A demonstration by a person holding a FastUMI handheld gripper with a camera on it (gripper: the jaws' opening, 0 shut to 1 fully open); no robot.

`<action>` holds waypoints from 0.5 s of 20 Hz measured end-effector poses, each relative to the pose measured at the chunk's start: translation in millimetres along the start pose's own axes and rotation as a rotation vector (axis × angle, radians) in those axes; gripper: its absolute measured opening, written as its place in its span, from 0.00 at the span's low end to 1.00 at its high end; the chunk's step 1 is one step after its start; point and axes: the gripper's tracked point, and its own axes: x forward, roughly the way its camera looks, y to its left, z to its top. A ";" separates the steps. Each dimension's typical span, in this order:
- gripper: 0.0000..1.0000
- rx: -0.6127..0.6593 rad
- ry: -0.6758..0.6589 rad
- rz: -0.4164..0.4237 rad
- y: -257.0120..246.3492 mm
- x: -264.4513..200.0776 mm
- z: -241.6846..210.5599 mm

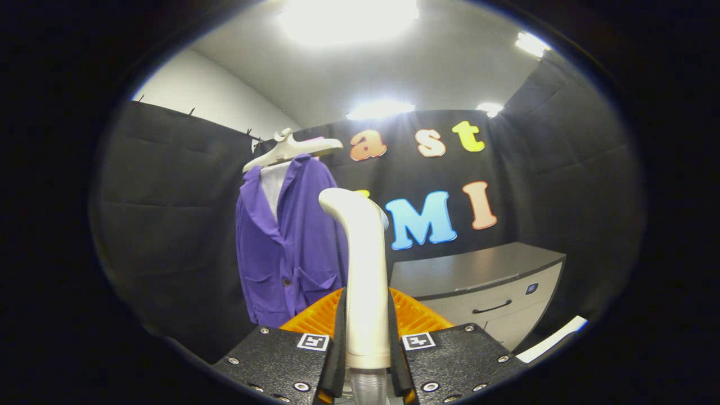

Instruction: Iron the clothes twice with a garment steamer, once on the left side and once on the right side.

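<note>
The steamer [365, 270] is clamped upright between the closed fingers [367, 349]. The jacket [287, 247] hangs beyond it, at ten o'clock from the fingers.

No readable text, brand, number or label on any object. The claw [367, 337], clamped on the garment steamer's handle [365, 281], carries two small square black-and-white marker tags [313, 341], one on each finger block either side of the handle; these are coded patterns, not letters or numerals. The cabinet [495, 298] beyond the fingers has a small dark badge [531, 288] on its drawer front, too small to make out. The purple garment [287, 247] on its hanger [292, 149] shows no tag or print.
</note>
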 end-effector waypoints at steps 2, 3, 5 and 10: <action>0.33 0.009 -0.019 -0.063 -25.3 2.1 9.2; 0.33 0.018 -0.020 -0.085 -34.4 3.6 11.4; 0.33 0.025 -0.015 -0.130 -51.6 4.7 13.7; 0.33 0.052 0.015 -0.172 -67.6 7.7 5.6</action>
